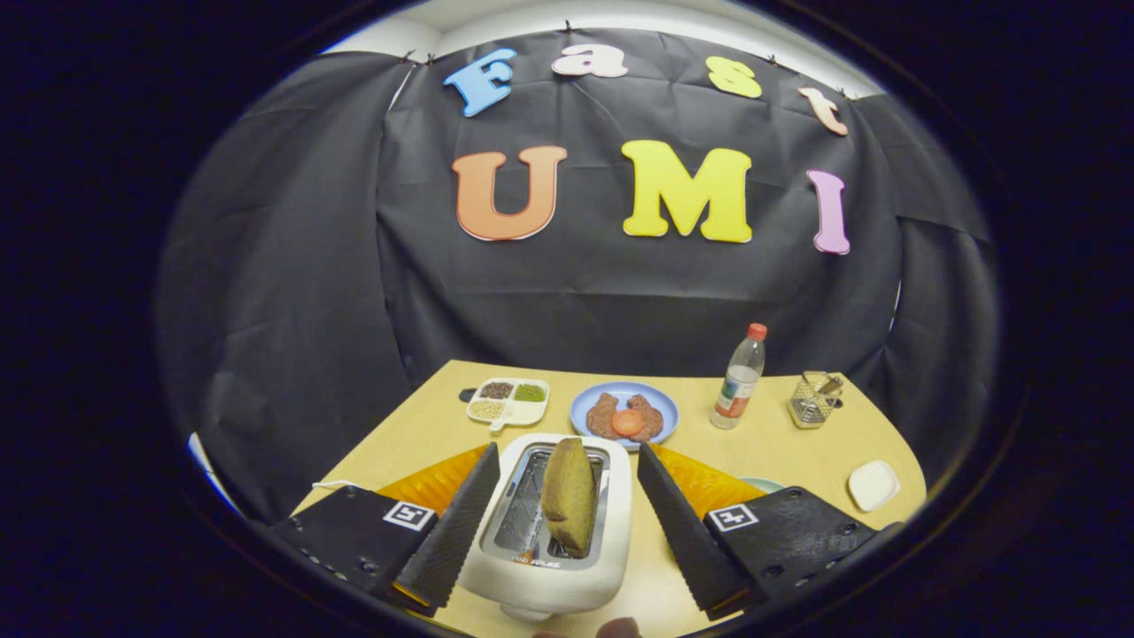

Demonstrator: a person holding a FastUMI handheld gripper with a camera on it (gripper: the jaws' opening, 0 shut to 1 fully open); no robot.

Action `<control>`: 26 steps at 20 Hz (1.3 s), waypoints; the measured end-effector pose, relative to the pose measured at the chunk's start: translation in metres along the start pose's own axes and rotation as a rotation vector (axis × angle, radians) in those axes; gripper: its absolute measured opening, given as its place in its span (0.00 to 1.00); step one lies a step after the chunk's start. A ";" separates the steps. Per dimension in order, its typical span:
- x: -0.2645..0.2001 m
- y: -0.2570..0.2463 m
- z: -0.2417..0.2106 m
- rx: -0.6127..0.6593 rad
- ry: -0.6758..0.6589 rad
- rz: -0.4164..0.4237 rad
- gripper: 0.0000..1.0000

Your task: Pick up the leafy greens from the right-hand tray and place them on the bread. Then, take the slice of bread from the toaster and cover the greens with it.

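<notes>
A tan table point(443, 425) stands before a black cloth wall. On it, near, sits a white toaster point(554, 558) with a slice of bread point(570, 507) standing upright in its slot, leaning a little and poking above the rim. The tongs point(563, 518) are wide open, holding nothing: one finger lies left of the toaster, the other right, so the bread stands between them and slightly ahead, its long axis running near to far and its flat faces turned toward the fingers. That fit matters, I judge: closing would press the pads on the two broad faces, once the tips come in above the toaster's walls. Farther off sits a blue plate point(664, 410) with two brown pieces and an orange-red round on top; I cannot tell whether greens lie there. Left of it is a white divided dish point(509, 401) of seeds, right of it a bottle point(740, 377), then a wire holder point(813, 400). A small white dish point(873, 485) lies near right.
</notes>
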State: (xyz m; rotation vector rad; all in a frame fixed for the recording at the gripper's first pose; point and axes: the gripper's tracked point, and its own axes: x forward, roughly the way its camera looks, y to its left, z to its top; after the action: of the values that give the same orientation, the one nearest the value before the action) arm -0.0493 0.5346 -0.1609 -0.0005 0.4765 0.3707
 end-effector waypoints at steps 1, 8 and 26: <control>0.005 -0.001 -0.002 -0.005 0.005 -0.009 0.96; 0.034 -0.001 -0.033 -0.055 0.072 -0.037 0.86; -0.013 -0.015 0.035 0.034 -0.005 0.059 0.08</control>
State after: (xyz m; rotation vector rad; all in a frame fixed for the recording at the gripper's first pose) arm -0.0389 0.5189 -0.1257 0.0473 0.4786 0.4201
